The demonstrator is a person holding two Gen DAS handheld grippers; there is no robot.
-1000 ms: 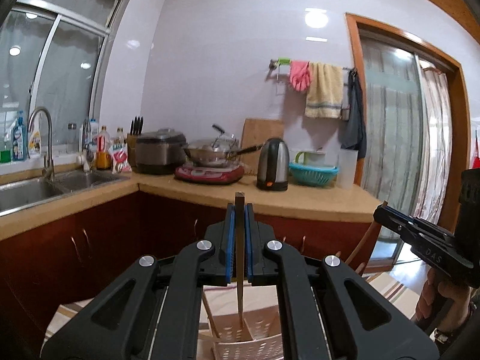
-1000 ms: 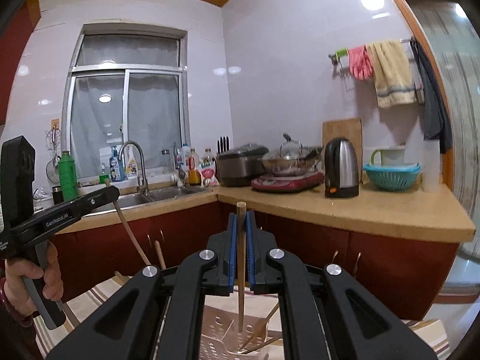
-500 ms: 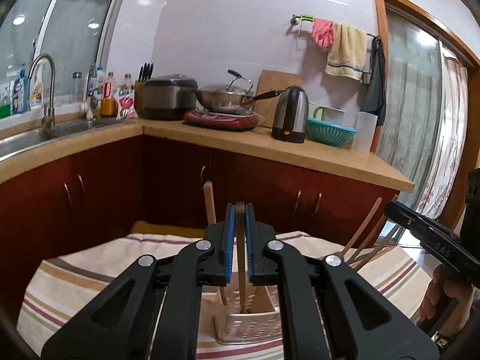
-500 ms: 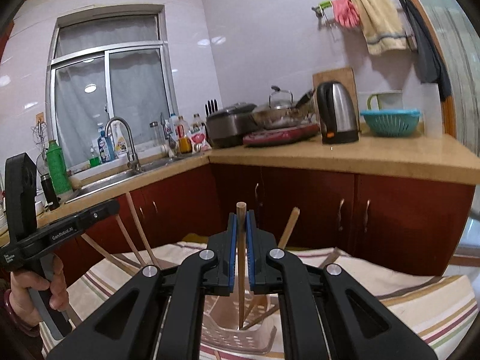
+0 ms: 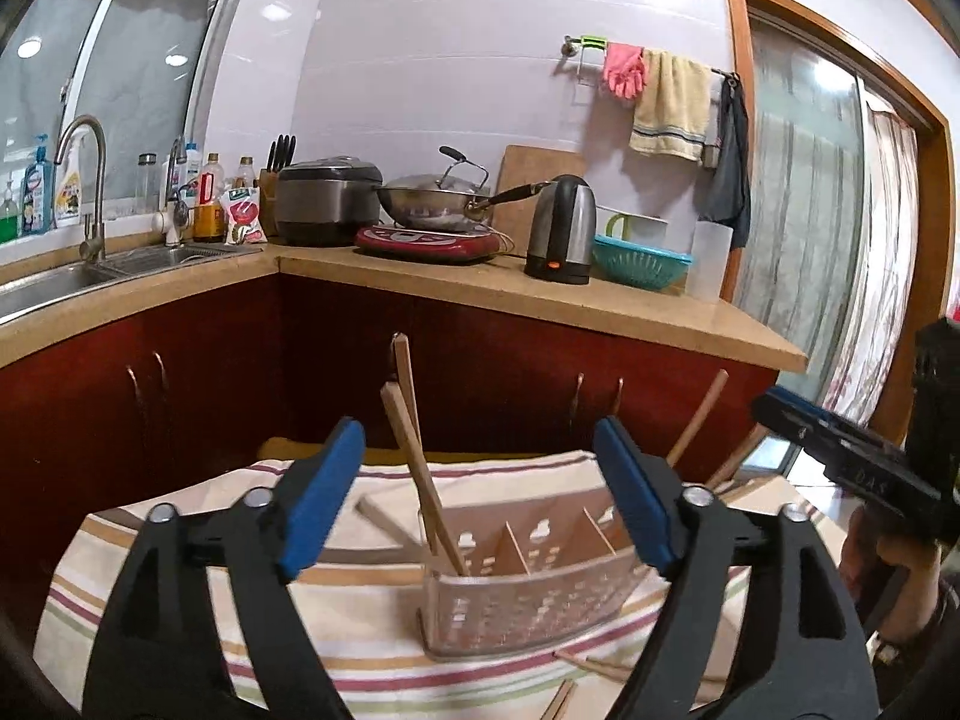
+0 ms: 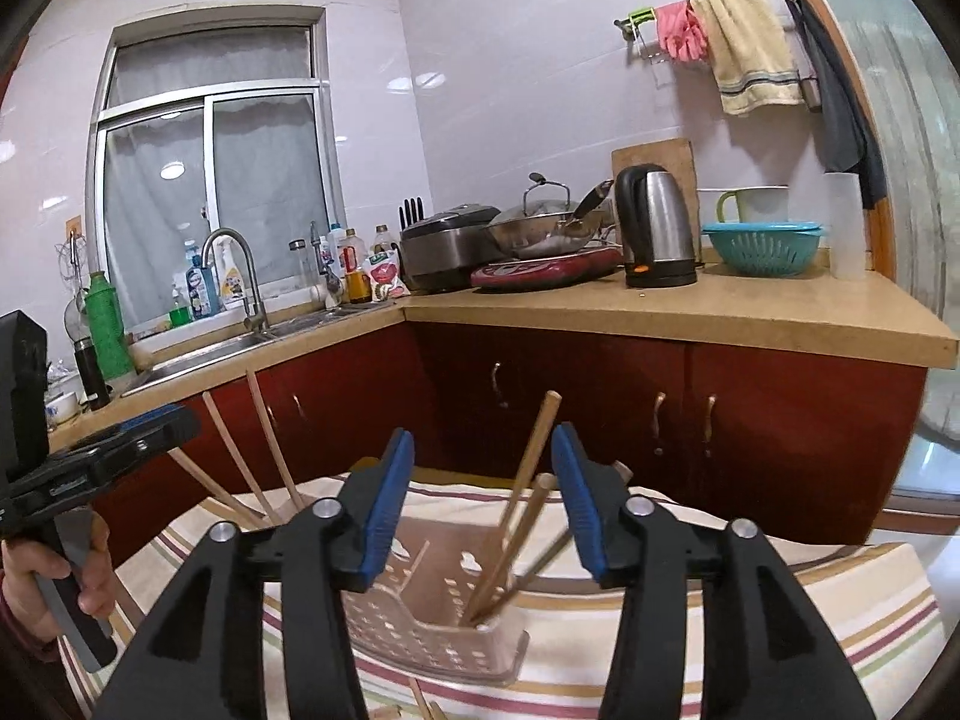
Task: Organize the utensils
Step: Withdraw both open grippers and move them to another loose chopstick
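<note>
Both tools, left (image 5: 480, 489) & right (image 6: 483, 492), spread apart w/ chopsticks (image 5: 420, 468) leaning in caddy (image 5: 528, 594).

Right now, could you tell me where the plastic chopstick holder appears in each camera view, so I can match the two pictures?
Left wrist view: the chopstick holder sits low and centre-right on the striped cloth, between the open left gripper fingers.
Right wrist view: the holder sits low and centre, between the open right gripper fingers.
Shared landmark: the steel kettle on the counter.
</note>
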